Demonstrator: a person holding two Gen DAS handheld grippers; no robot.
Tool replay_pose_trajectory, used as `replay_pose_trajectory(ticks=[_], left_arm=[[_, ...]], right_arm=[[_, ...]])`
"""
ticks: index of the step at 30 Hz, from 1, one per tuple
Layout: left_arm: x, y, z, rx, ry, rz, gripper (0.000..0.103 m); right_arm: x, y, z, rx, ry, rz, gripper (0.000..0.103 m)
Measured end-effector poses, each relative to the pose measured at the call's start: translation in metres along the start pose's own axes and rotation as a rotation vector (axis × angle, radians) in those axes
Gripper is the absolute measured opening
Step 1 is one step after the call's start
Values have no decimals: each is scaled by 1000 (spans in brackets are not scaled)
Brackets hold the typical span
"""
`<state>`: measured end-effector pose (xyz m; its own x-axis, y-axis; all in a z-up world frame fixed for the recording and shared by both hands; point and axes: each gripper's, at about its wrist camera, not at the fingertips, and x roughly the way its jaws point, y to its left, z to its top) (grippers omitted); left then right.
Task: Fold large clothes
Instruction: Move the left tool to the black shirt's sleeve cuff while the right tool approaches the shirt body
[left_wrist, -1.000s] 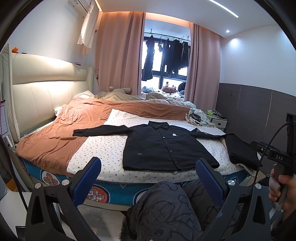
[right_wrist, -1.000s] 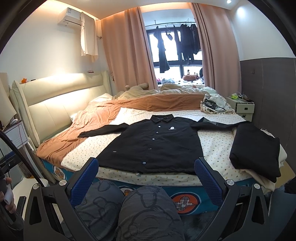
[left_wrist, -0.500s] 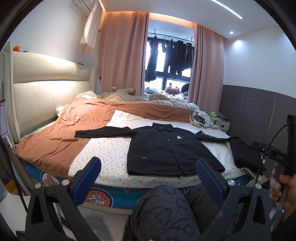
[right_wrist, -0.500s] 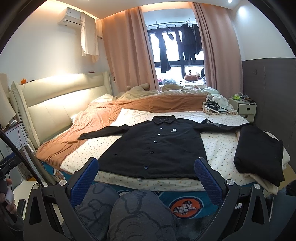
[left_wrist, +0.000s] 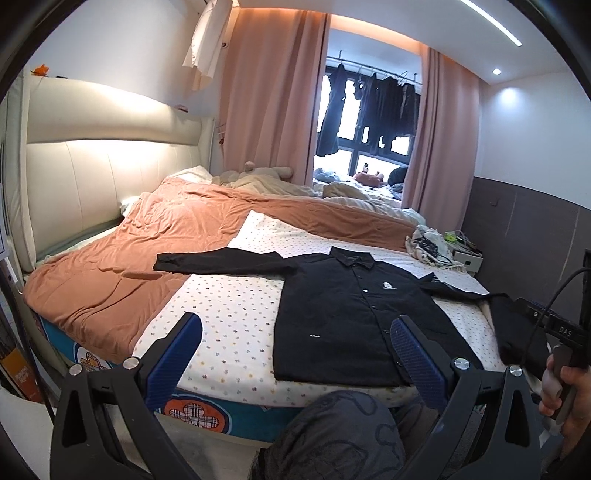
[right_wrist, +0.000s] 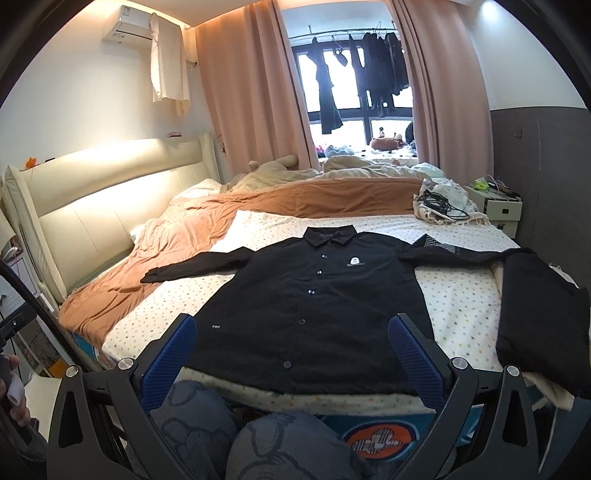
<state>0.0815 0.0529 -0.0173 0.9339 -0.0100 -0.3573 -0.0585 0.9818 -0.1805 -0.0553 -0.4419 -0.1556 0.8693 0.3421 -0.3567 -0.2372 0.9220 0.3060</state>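
the black shirt (right_wrist: 314, 306) lies flat and unfolded on the bed (right_wrist: 458, 295), sleeves spread, while the left gripper (left_wrist: 295, 350) and the right gripper (right_wrist: 291, 350) are both spread wide and empty, so folding seems not yet begun.

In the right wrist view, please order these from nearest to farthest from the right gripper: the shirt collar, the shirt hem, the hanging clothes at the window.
1. shirt hem, just beyond the right gripper, at the bed's near edge.
2. shirt collar, mid-bed.
3. hanging clothes, at the far window.
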Motion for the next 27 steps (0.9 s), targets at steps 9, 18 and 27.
replay_pose_trajectory(ticks=[9,18,27], left_arm=[[90,36,21,-58,65,42,103],[164,67,37,-122,168,83,103],[221,112,59,-191,240,108,103]], right_arm=[[91,7,39,-10,40,-3,103],[180,8,69,3,114,21,103],[277,8,109,36,192,37,103]])
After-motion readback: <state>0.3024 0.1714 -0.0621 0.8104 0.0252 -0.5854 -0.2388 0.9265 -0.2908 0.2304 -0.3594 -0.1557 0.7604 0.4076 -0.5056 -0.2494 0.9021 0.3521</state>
